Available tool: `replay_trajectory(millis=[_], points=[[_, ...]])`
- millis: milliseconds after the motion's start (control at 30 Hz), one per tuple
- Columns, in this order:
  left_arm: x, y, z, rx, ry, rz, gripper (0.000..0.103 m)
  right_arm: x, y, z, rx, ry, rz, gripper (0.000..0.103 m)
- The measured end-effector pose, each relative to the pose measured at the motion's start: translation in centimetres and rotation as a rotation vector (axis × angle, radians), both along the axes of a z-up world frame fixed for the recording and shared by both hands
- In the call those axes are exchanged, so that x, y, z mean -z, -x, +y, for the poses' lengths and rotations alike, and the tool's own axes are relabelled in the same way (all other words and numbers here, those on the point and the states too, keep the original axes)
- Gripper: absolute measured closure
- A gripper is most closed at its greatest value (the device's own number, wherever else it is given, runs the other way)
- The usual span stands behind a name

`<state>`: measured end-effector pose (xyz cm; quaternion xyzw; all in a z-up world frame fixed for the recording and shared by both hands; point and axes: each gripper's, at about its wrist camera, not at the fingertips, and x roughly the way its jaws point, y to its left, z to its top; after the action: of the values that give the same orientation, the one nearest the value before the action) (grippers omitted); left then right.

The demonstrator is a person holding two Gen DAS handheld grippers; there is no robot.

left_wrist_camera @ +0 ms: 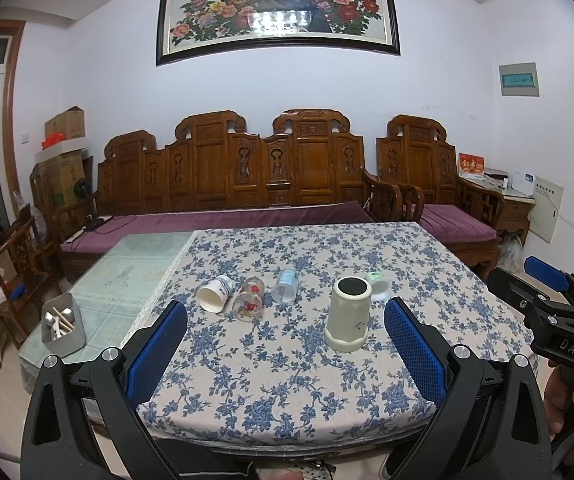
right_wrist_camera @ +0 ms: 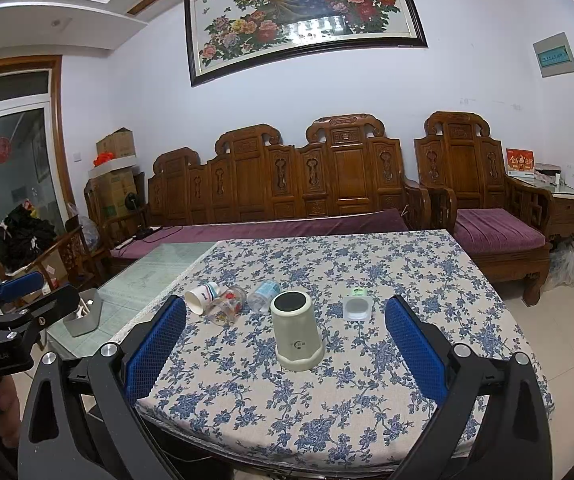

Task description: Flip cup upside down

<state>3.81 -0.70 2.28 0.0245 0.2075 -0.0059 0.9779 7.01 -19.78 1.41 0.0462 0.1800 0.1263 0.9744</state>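
A cream cup (left_wrist_camera: 347, 315) stands upside down, rim on the floral tablecloth (left_wrist_camera: 287, 380), dark base up; it also shows in the right wrist view (right_wrist_camera: 297, 330). A white paper cup (left_wrist_camera: 215, 293), a glass with red flowers (left_wrist_camera: 249, 300) and a clear plastic cup (left_wrist_camera: 285, 286) lie on their sides behind it. A small clear cup (left_wrist_camera: 381, 286) stands to its right. My left gripper (left_wrist_camera: 285, 340) is open and empty, short of the cream cup. My right gripper (right_wrist_camera: 285, 340) is open and empty, also short of it.
A grey bin with utensils (left_wrist_camera: 63, 326) stands on the glass table top (left_wrist_camera: 135, 276) at left. A carved wooden bench (left_wrist_camera: 247, 184) and armchair (left_wrist_camera: 439, 184) with purple cushions stand behind the table. Boxes are stacked in the left corner.
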Motion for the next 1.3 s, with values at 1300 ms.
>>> replay_trajectory(millis=[1300], points=[[-0.27,-0.39,-0.63,0.002,0.006,0.002,0.008,0.1,0.05,0.03,-0.001,-0.006,0.003,0.003]])
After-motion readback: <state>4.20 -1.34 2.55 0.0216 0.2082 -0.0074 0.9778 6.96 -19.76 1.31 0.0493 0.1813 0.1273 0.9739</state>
